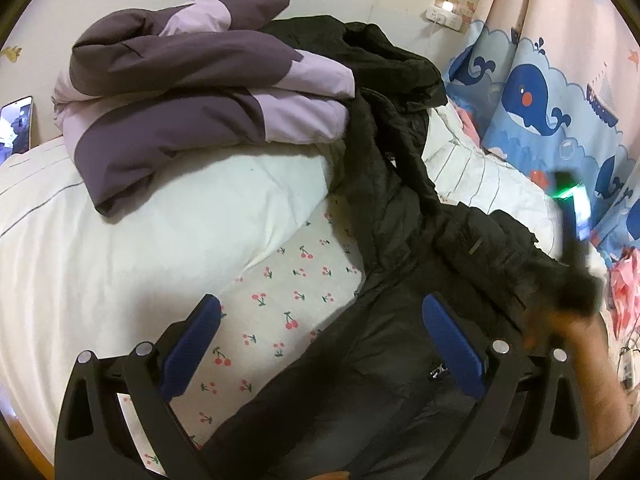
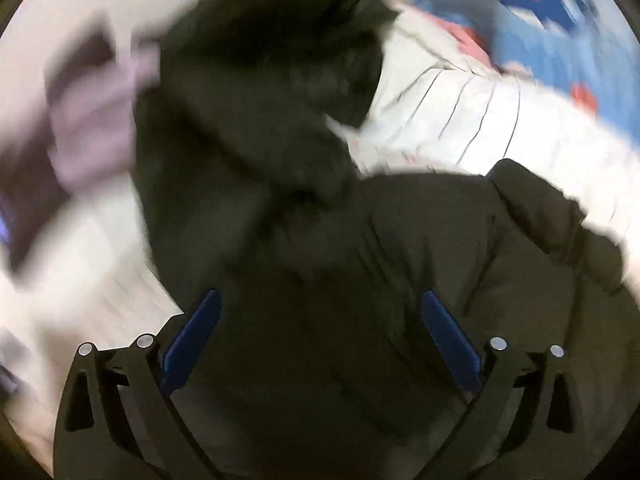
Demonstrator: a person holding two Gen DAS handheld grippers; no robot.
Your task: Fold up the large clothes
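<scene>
A black coat (image 1: 404,240) is being spread on the bed (image 1: 288,280), over a cherry-print sheet. Its long axis is running from the near edge up and away toward the wall, where its far end is bunched into a dark heap. Just left of that heap, a folded purple quilt (image 1: 192,92) is being carried on a white pillow (image 1: 168,220), and the coat's upper part is lying against both. To the right, a striped white duvet (image 1: 492,176) is pressed against the coat, with a whale curtain (image 1: 540,100) hanging behind it. A phone (image 1: 16,124) is propped at the far left.

The left tool (image 1: 320,320) is being held wide open above the coat's near edge, with nothing gripped. The right tool (image 2: 320,312) is likewise being held open over the coat (image 2: 360,280), gripping nothing; its view is blurred. In the left view it (image 1: 576,220) is seen only as a smear over the coat's right side.
</scene>
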